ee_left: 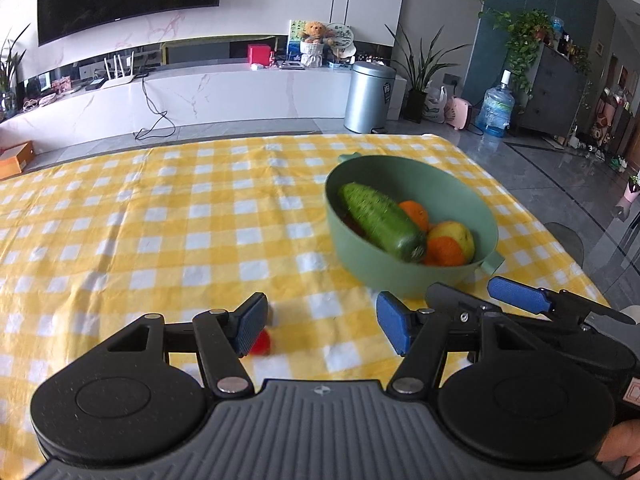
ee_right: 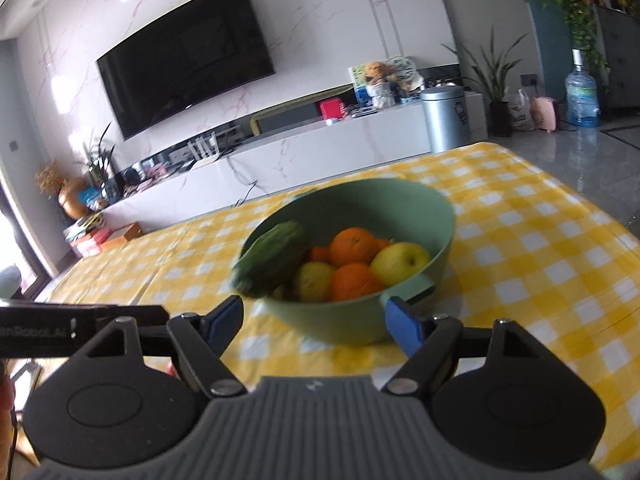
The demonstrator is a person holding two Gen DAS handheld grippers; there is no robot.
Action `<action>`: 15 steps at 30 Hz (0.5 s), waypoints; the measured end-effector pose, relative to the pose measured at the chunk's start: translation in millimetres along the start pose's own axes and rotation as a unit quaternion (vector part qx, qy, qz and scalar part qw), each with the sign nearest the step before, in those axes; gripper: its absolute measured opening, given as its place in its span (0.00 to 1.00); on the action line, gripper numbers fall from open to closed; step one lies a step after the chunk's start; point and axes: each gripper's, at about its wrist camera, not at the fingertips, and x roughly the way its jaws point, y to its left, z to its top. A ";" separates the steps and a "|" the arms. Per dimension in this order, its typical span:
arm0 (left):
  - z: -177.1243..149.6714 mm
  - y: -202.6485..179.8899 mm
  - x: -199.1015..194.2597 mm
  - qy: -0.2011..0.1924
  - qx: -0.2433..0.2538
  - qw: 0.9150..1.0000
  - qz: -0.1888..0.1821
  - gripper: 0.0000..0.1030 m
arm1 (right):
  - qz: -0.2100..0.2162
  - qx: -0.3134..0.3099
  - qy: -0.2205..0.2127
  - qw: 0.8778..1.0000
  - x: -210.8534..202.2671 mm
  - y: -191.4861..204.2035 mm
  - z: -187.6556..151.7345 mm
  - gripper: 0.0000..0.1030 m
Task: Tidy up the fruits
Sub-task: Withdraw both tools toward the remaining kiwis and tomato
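Yellow-and-white checked cloth covers the bench, and every place below is given from the green bowl standing on it. Inside the bowl a long cucumber leans across the pile with one end up near the rim, beside the oranges and yellow apples packed under it; my judgement is that this is the weakest point, since a knock to the bowl or another fruit dropped on top could tip the cucumber over the edge and onto the cloth. On the near side of the bowl, close to its small handle, the right hand-held gripper is released, jaws wide with nothing between them, so a careless sweep could catch the handle and shove or spin the bowl. Further to the near left of the bowl, the left hand-held gripper also stands released and empty. Smallest of all, a red fruit lies on the cloth well to the near left of the bowl, partly hidden behind the left gripper's left pad; what kind it is I cannot tell. It looks round and small, so a pad closing off-centre could flick it away, and a hard squeeze might bruise it
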 end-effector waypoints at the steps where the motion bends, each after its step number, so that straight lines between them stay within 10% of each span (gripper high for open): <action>1: -3.0 2.9 -0.8 0.001 -0.001 1.000 0.002 0.71 | 0.000 -0.009 0.003 1.000 -0.2 5.5 -3.8 0.73; 15: -44.9 49.9 -5.3 0.035 -0.035 0.999 -0.010 0.71 | 0.002 -0.097 0.048 0.994 8.0 46.8 -33.1 0.67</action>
